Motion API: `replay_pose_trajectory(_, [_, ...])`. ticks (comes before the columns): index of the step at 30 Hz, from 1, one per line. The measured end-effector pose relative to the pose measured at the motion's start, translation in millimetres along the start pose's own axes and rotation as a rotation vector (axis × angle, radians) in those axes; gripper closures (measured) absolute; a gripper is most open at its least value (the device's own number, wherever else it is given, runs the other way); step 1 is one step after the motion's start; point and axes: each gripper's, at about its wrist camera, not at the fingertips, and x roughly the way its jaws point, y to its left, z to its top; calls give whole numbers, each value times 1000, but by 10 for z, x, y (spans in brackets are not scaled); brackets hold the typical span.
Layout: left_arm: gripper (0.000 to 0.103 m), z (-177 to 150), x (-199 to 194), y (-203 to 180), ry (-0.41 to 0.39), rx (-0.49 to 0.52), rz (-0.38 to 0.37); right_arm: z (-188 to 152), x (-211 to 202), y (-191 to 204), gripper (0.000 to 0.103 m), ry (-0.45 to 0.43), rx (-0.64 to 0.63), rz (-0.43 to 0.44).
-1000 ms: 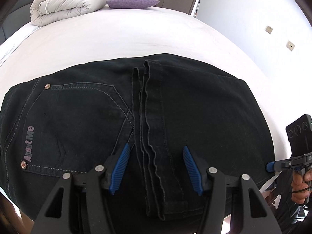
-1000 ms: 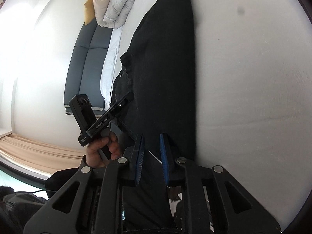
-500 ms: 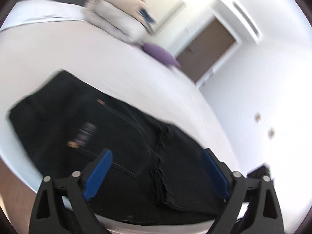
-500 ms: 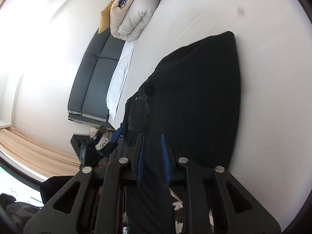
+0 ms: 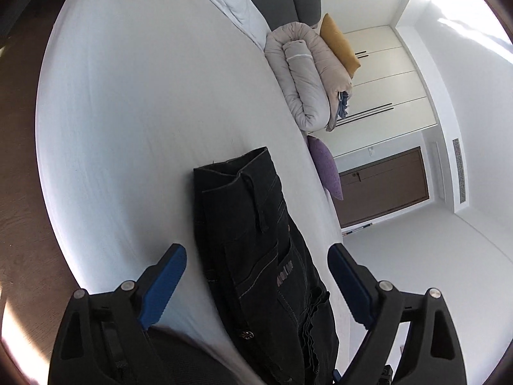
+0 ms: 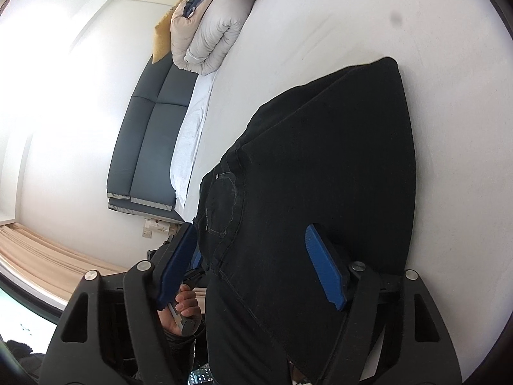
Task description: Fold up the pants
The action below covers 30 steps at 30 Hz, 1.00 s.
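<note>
We see the black jeans (image 5: 256, 243) folded into a compact stack on the white bed (image 5: 134, 122), waistband, belt loop, stitched back pocket and a metal rivet showing. Our left gripper (image 5: 256, 285) stands wide, its jaws easing inward, the denim between its blue pads untouched. Our right gripper (image 6: 253, 263) hovers above the dark cloth, its jaws opening, pinching nothing.
</note>
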Motion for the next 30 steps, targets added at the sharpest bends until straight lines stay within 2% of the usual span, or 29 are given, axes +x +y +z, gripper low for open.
replay_pose_trajectory(1, [12,-19,22,-18,6,-3,-3,25,6,0,43,2,-5,-4])
replay_pose_trajectory(3, [12,18,71,-19,14,-24,-11,87,23,9,66,2,-15,-37])
replay_pose_trajectory(4, [12,47,68,-11,16,-35,-11,116,31,-5,71,4,-14,-51])
replay_pose_trajectory(10, [12,146,125,101,24,-112,-45,246,101,-165,78,13,23,-99])
replay_pose_trajectory(14, [13,179,139,92,31,-110,-57,203,208,-438,103,45,82,-153])
replay_pose_trajectory(15, [15,189,162,87,38,-109,-60,204,208,-490,103,41,99,-139])
replay_pose_trajectory(16, [20,197,186,84,45,-111,-63,205,218,-520,103,38,107,-128])
replay_pose_trajectory(17, [33,203,204,91,53,-115,-67,206,233,-527,103,39,102,-134])
replay_pose_trajectory(18, [38,207,250,99,70,-128,-70,204,247,-513,103,41,91,-146])
replay_pose_trajectory(20, [56,199,324,127,89,-143,-69,200,263,-505,103,43,76,-162])
replay_pose_trajectory(21, [61,190,353,139,94,-149,-61,201,270,-524,103,43,76,-160])
replay_pose_trajectory(23, [76,175,389,150,99,-154,-50,197,288,-546,103,44,75,-158])
replay_pose_trajectory(27, [84,170,331,107,88,-133,-28,183,313,-540,103,48,62,-179])
replay_pose_trajectory(30, [88,172,275,-100,70,-48,-1,178,316,-549,103,52,54,-192])
